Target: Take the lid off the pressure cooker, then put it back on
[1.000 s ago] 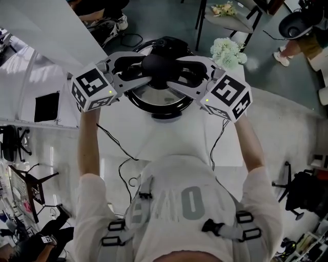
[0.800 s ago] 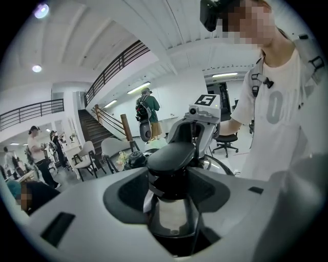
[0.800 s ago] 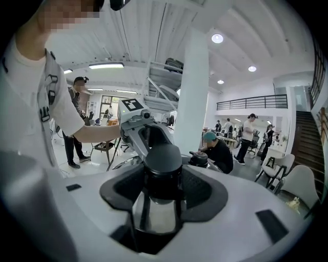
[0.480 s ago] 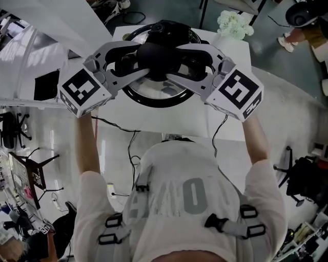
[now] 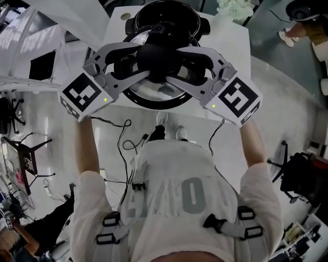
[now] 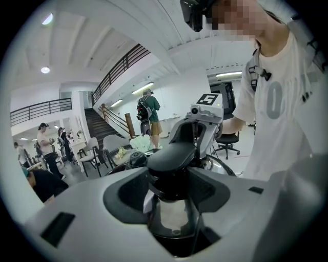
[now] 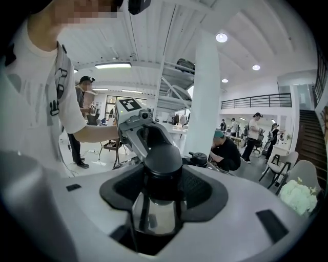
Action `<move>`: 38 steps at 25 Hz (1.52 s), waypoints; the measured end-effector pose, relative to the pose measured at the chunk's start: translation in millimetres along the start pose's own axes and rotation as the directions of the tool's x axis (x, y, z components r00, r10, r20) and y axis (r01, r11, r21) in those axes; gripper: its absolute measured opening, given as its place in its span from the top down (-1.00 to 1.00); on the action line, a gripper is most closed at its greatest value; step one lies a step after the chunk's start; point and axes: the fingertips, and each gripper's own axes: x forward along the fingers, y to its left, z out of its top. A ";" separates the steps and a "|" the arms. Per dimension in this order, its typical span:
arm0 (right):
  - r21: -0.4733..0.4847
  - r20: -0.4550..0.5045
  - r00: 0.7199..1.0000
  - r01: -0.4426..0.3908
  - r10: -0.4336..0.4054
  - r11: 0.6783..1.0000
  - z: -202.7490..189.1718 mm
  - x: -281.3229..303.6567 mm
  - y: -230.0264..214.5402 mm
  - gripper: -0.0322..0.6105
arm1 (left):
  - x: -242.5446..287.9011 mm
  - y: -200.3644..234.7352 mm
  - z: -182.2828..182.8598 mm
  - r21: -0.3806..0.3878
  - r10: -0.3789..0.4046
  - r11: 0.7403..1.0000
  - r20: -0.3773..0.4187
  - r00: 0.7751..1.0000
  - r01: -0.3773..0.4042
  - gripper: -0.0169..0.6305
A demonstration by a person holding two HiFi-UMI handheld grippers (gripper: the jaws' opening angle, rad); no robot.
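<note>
The steel lid [image 5: 154, 96] hangs in the air with both grippers holding its black knob [image 5: 158, 57]. My left gripper [image 5: 139, 62] is shut on the knob from the left, my right gripper [image 5: 180, 64] from the right. The black cooker pot [image 5: 166, 18] stands open on the white table [image 5: 225, 56], just beyond the lid. In the left gripper view the knob [image 6: 171, 158] fills the jaws of the left gripper [image 6: 171, 189]. The right gripper view shows the knob [image 7: 162, 164] clamped by the right gripper [image 7: 161, 197].
White flowers [image 5: 236, 7] stand at the table's far right corner. Cables [image 5: 125, 140] trail on the floor under the table's near edge. People and chairs [image 6: 89, 151] show in the hall behind.
Both grippers have carried the lid off the pot and toward the person. The pot's open mouth now shows beyond the lid.
</note>
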 end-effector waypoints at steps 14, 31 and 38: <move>0.044 -0.026 0.989 -0.146 0.147 0.988 -71.7 -2.0 83.6 0.16 | 5.3 -96.0 -70.1 -0.152 0.071 0.984 -0.130 0.989 -0.090 0.23; 0.168 -0.153 0.969 -0.171 0.197 0.971 -164.8 43.9 85.3 0.16 | 49.3 -104.6 -172.5 -0.290 -0.053 0.957 -0.238 0.970 -0.019 0.23; 0.185 -0.202 0.955 -0.182 0.218 0.966 -196.4 54.4 86.2 0.16 | 66.9 -109.4 -199.4 -0.303 -0.085 0.953 -0.273 0.958 -0.002 0.23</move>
